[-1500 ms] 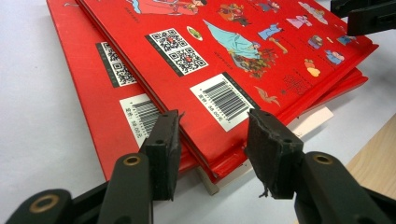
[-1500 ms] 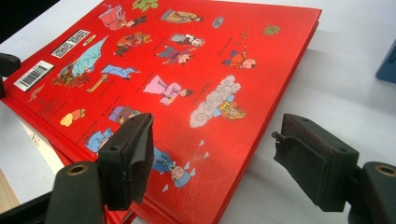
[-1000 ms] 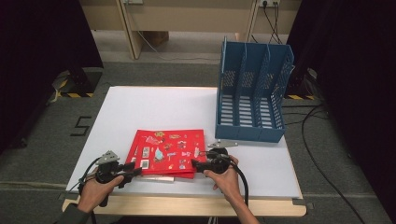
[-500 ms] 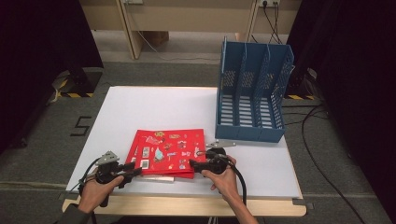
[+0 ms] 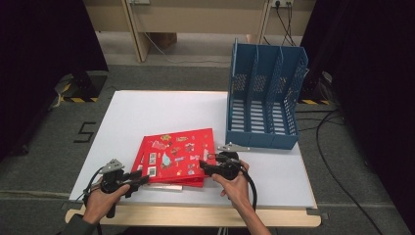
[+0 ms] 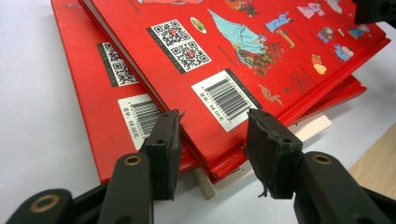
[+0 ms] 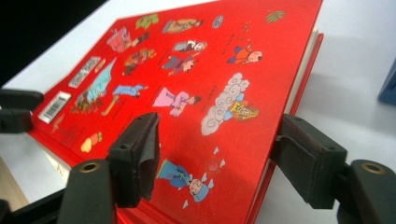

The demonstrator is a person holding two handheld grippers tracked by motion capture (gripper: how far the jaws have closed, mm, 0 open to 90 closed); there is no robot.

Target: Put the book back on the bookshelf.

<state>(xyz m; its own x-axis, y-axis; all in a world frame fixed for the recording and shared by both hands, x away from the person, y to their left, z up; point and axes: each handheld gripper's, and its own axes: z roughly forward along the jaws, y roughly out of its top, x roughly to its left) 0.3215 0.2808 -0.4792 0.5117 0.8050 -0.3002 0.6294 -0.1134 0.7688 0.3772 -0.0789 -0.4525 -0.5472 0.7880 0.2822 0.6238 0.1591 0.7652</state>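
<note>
Floor (image 5: pixel 58 147): carried a marked "5" (image 5: pixel 86 131) | red book covers (image 6: pixel 261 65): bore barcodes, QR codes, digits unreadable

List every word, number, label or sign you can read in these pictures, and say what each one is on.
"5": painted on the floor left of the table.
Barcode label and two QR codes on the top red book: digits under the bars too small to read.
Barcode label and QR code on the lower red book: unreadable.
Small print beside the cartoon figures on the top book's cover: blurred.
Blue file rack: no text.
</note>
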